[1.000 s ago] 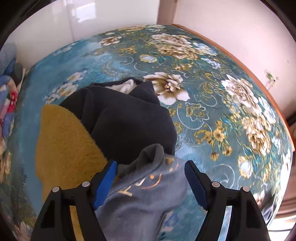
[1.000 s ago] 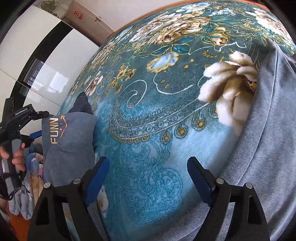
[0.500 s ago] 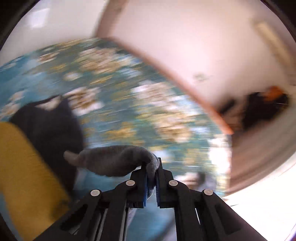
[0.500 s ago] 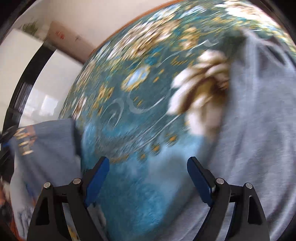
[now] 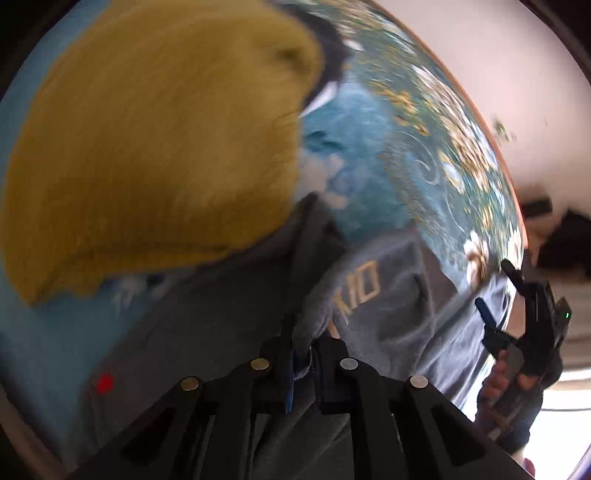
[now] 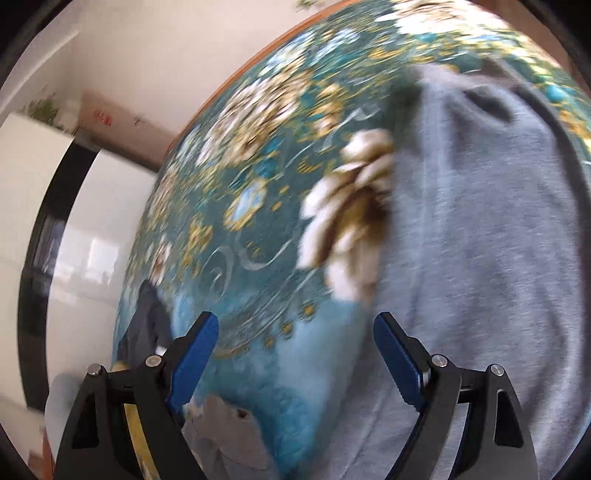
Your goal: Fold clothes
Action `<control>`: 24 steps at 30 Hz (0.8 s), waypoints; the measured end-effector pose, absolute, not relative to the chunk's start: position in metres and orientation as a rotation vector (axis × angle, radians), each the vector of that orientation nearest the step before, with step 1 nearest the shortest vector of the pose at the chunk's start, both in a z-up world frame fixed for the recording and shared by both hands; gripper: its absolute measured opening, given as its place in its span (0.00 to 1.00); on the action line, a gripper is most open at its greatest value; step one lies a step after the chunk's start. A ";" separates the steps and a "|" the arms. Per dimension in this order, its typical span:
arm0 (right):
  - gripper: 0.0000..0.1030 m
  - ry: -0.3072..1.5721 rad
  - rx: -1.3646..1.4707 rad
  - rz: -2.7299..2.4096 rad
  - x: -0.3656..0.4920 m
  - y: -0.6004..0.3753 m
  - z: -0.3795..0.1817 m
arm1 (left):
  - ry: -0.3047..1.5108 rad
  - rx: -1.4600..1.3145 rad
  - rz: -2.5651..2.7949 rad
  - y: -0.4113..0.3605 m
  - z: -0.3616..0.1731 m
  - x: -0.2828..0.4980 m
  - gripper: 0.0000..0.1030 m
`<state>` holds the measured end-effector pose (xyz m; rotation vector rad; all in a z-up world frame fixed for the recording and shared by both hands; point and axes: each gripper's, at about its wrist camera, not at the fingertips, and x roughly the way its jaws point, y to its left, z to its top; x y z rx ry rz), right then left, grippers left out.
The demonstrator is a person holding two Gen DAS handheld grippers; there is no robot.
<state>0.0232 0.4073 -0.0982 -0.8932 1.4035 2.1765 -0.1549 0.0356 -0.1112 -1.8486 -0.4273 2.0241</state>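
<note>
Item: grey sweatshirt (image 5: 399,314), gold lettering on the chest, spread across the floral bedspread (image 5: 373,158). Its long axis, as I read it, runs from my left tongs (image 5: 303,354) toward my right tongs (image 6: 295,354), with the larger part of the cloth lying on the right-hand side.

Left tongs: nearly shut, jaws easing open a little, with a bunched fold of the grey cloth pinched between the blue pads (image 5: 290,369).

Right tongs: jaws wide, nothing between them. Bare bedspread sits in the gap; the grey body panel (image 6: 480,258) lies just beside the right-hand pad, on that side of it.

Judgement: the right hand (image 5: 517,373) is the nearer one to the free end, so it must shift right to catch that edge.

Adjacent: yellow knit garment (image 5: 159,140) and dark garment (image 5: 328,33), beyond the sweatshirt on the bedspread.
</note>
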 end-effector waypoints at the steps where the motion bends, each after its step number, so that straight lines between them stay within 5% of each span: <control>1: 0.84 1.411 -0.946 2.215 0.016 0.401 -0.099 | -0.487 -1.861 2.013 0.030 -0.112 -0.150 0.13; 5: 0.84 1.418 -1.195 2.331 -0.012 0.376 -0.107 | -0.604 -1.857 2.054 0.005 -0.102 -0.124 0.57; 16: 0.81 1.460 -1.495 2.298 -0.028 0.347 -0.131 | -0.879 -1.887 2.103 -0.064 -0.100 -0.049 0.62; 20: 0.39 1.564 -1.554 2.270 -0.028 0.339 -0.139 | -0.935 -1.916 2.073 -0.071 -0.107 -0.035 0.62; 22: 0.30 1.569 -1.583 2.255 -0.029 0.336 -0.142 | -0.948 -1.920 2.061 -0.071 -0.109 -0.035 0.62; 24: 0.11 1.553 -1.567 2.287 -0.029 0.336 -0.136 | -0.964 -1.914 2.057 -0.079 -0.106 -0.038 0.62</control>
